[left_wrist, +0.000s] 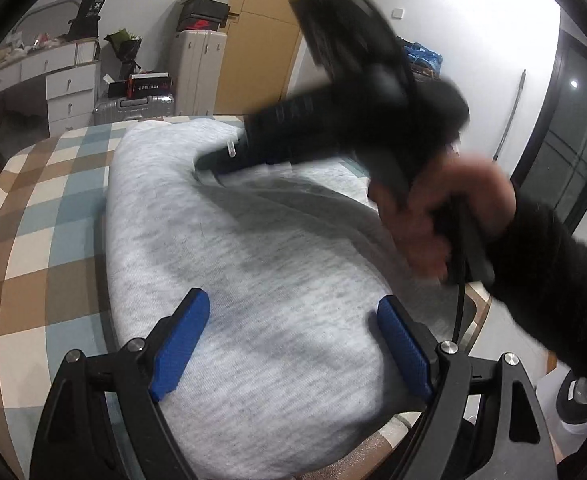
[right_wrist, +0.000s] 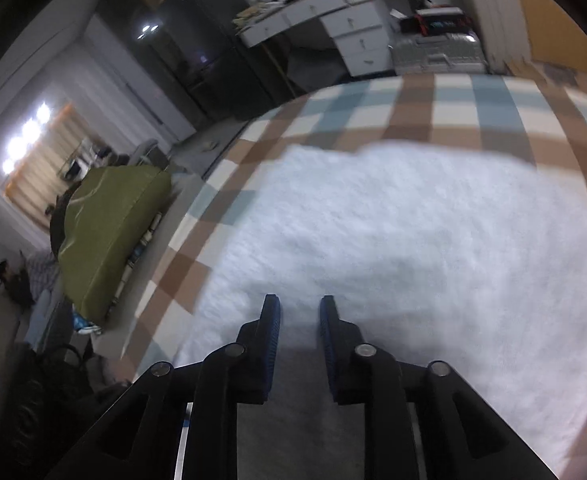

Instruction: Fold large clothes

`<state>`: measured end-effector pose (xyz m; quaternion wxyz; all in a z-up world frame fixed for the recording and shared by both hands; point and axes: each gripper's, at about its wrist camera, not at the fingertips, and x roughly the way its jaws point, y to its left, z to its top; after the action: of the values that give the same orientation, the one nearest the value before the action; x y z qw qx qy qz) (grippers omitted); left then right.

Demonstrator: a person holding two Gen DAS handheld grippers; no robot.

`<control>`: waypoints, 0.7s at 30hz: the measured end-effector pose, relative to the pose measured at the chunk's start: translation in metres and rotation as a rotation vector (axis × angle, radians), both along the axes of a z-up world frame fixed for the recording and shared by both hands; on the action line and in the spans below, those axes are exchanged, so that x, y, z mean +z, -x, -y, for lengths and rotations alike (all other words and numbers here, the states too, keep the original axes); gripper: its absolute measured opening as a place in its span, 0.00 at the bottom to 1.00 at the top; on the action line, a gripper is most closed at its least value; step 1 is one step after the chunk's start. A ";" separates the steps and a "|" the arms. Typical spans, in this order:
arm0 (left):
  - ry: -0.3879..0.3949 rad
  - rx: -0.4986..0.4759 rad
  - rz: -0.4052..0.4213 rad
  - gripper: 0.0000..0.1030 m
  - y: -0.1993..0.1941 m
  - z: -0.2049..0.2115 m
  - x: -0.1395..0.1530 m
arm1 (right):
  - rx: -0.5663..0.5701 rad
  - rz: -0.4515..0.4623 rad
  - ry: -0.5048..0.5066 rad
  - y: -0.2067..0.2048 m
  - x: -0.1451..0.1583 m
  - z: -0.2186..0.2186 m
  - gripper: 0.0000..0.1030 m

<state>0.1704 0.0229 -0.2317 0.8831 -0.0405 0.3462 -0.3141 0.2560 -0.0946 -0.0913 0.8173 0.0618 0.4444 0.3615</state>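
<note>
A large light grey garment (left_wrist: 253,264) lies folded on a checked bedspread (left_wrist: 45,216). My left gripper (left_wrist: 293,340) is wide open just above the garment's near end, holding nothing. My right gripper shows blurred in the left wrist view (left_wrist: 229,156), held in a hand, its tip at a raised fold of the garment. In the right wrist view the right gripper (right_wrist: 300,312) has its blue pads a narrow gap apart, empty, over the grey garment (right_wrist: 413,240). The image is motion-blurred.
White drawers (left_wrist: 69,92), suitcases (left_wrist: 133,106) and stacked boxes (left_wrist: 205,4) stand beyond the bed's far edge. A green cushion (right_wrist: 109,232) lies on the floor to the left of the checked bedspread (right_wrist: 453,100). A dark glass door (left_wrist: 565,152) is at right.
</note>
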 end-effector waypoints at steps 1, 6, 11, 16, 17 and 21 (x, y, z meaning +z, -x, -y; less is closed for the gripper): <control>0.003 0.000 0.001 0.79 0.000 0.000 0.000 | -0.013 0.046 0.007 -0.001 0.009 0.002 0.22; 0.004 0.000 0.011 0.79 0.003 0.000 -0.001 | -0.105 0.101 0.203 -0.046 0.001 -0.023 0.20; -0.017 0.010 0.029 0.81 0.015 0.005 0.000 | -0.085 0.055 0.179 -0.060 -0.024 -0.025 0.20; -0.010 0.011 0.031 0.81 0.017 0.004 0.000 | -0.166 0.078 0.130 -0.046 0.009 0.031 0.21; -0.010 0.012 0.033 0.81 0.017 0.004 -0.001 | -0.204 0.089 0.135 -0.044 0.012 0.044 0.22; -0.016 0.018 0.033 0.81 0.017 0.006 0.000 | -0.297 0.068 0.011 -0.033 0.007 0.094 0.22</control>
<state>0.1537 0.0173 -0.2321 0.8916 -0.0315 0.3338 -0.3043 0.2885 -0.1881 -0.0839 0.8766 0.1102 0.4044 0.2363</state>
